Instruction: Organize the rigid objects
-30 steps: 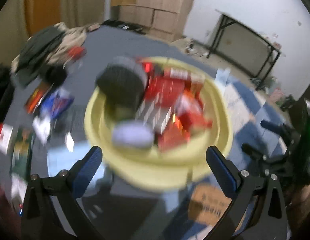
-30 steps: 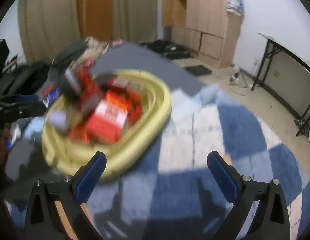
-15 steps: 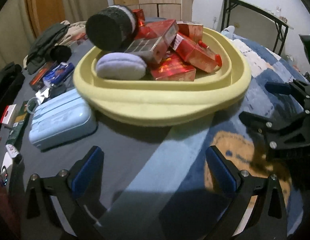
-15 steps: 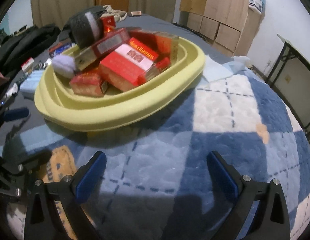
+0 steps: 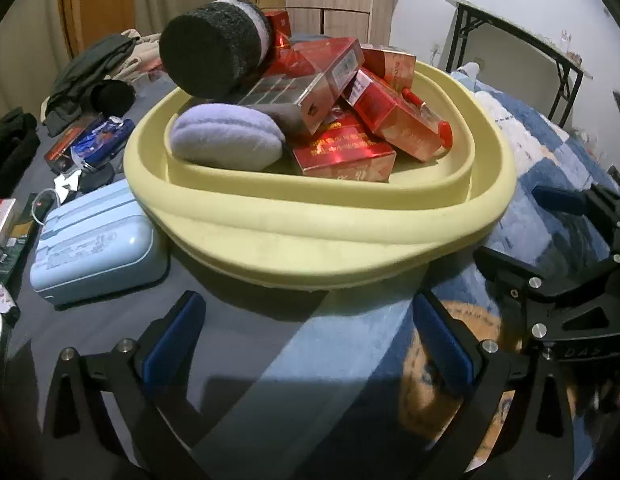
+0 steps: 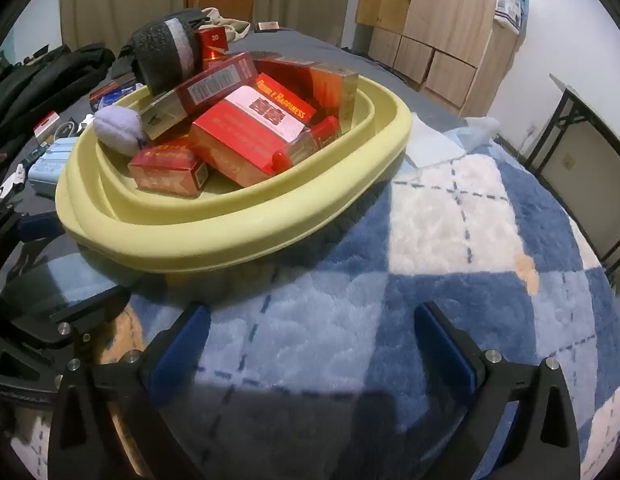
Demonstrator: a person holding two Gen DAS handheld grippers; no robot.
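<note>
A yellow basin stands on the bed, filled with several red boxes, a dark rolled cylinder and a lilac macaron-shaped pad. My left gripper is open and empty, low in front of the basin's near rim. My right gripper is open and empty, low over the blue checked blanket, just right of the basin. Each gripper shows in the other's view.
A pale blue suitcase-shaped case lies left of the basin, with small packets and dark clothes behind it. A black-legged table and wooden cabinets stand beyond the bed.
Both grippers came down from above the basin to a low position close in front of it. Over the last half second they edged slightly nearer. Both stayed open.
</note>
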